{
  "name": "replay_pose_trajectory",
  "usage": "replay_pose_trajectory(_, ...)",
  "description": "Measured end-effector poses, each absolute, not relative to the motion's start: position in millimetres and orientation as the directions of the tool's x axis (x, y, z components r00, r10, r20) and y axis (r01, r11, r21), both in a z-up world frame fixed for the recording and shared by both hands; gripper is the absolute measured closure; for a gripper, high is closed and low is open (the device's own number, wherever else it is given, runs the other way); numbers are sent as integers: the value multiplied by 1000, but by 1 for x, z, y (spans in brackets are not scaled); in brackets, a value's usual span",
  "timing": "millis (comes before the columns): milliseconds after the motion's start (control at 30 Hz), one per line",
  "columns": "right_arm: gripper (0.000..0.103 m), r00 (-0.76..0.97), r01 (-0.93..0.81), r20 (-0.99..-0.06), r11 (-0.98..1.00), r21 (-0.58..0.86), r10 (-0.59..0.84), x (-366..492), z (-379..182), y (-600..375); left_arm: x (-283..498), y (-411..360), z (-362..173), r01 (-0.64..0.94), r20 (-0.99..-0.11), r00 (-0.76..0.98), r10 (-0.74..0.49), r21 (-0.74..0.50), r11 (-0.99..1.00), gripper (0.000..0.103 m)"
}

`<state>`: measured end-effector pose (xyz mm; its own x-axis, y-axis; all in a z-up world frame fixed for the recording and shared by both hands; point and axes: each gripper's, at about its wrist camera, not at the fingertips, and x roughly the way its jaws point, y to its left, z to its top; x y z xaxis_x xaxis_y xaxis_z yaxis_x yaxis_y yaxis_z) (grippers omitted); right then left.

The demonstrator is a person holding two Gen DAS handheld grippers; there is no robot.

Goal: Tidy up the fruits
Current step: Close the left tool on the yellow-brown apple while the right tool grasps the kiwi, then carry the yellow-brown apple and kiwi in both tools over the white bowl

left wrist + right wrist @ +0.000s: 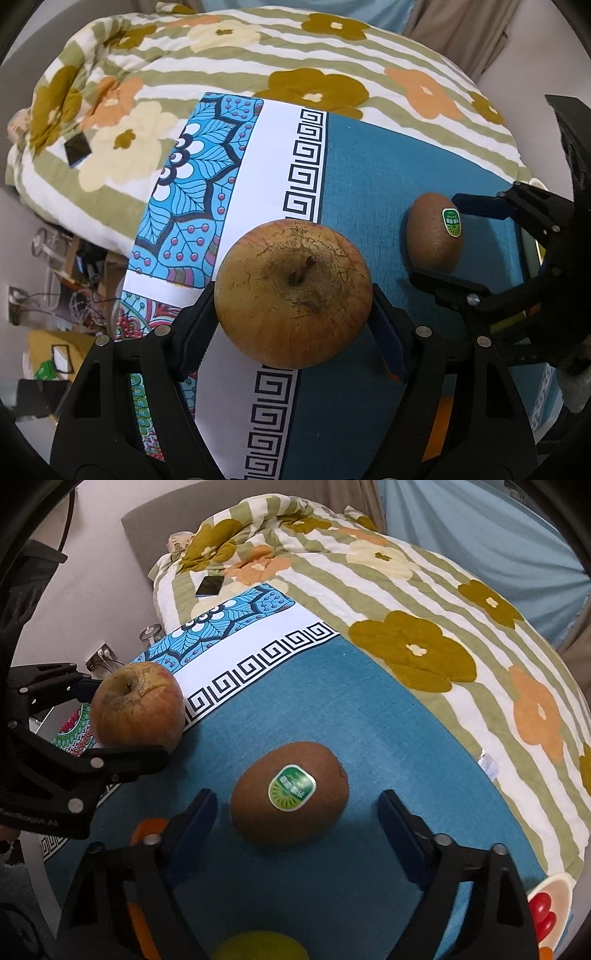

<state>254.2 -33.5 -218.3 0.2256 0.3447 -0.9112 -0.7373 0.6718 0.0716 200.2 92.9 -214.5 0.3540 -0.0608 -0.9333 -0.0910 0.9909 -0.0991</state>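
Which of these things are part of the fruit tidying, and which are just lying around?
Part of the job:
- apple, clamped in the left gripper
- kiwi, between the open fingers of the right gripper
- bowl with red fruit in it, at the edge

Just lying about:
- phone on the flowered quilt
- patterned cloth under the fruit

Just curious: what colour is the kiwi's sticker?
Green with a white edge, on the kiwi's sticker; clearest in the right wrist view.
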Motion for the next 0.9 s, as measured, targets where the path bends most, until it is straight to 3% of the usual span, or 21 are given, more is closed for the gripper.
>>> replay_pose_trajectory(200, 44, 210, -735, -911, 672, 92, 355, 254, -220, -32, 200, 94, -214, -82, -933, 355, -57, -91, 992, 22)
replay_pose_trajectory(900, 46, 356, -612, -846, 783, 111, 398, 222, -157, -49, 182, 93, -161, 34, -885, 459, -79, -71, 997, 22)
